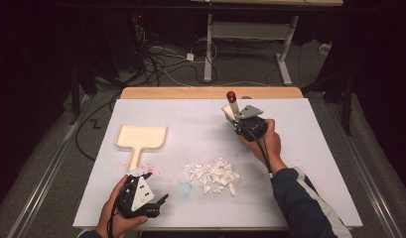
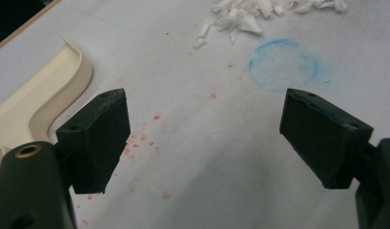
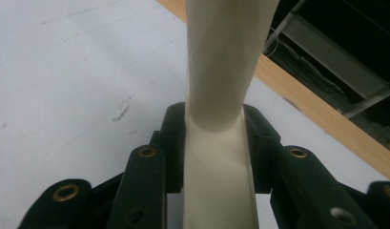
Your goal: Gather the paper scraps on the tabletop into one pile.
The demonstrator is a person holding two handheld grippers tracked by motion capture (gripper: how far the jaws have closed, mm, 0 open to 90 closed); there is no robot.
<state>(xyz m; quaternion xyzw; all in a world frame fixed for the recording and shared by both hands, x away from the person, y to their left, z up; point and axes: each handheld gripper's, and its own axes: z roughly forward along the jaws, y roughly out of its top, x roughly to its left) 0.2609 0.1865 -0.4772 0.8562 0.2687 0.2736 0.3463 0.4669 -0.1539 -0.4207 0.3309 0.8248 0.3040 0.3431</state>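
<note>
A white table (image 1: 309, 163) stained blue and red carries paper scraps (image 1: 213, 172), a cream dustpan (image 1: 141, 137); cables trail over the floor behind. The left gripper (image 1: 153, 188) hovers near, jaws spread, empty. Farther off, the right gripper (image 1: 232, 118) pinches a cream brush handle (image 3: 219, 95)

dark lab, white-covered table (image 1: 309, 163), floor cables (image 1: 156, 62), metal table frame (image 1: 250, 44)

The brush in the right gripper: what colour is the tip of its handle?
Red; the rest of the brush handle is cream. The tip shows best in the high view.
</note>
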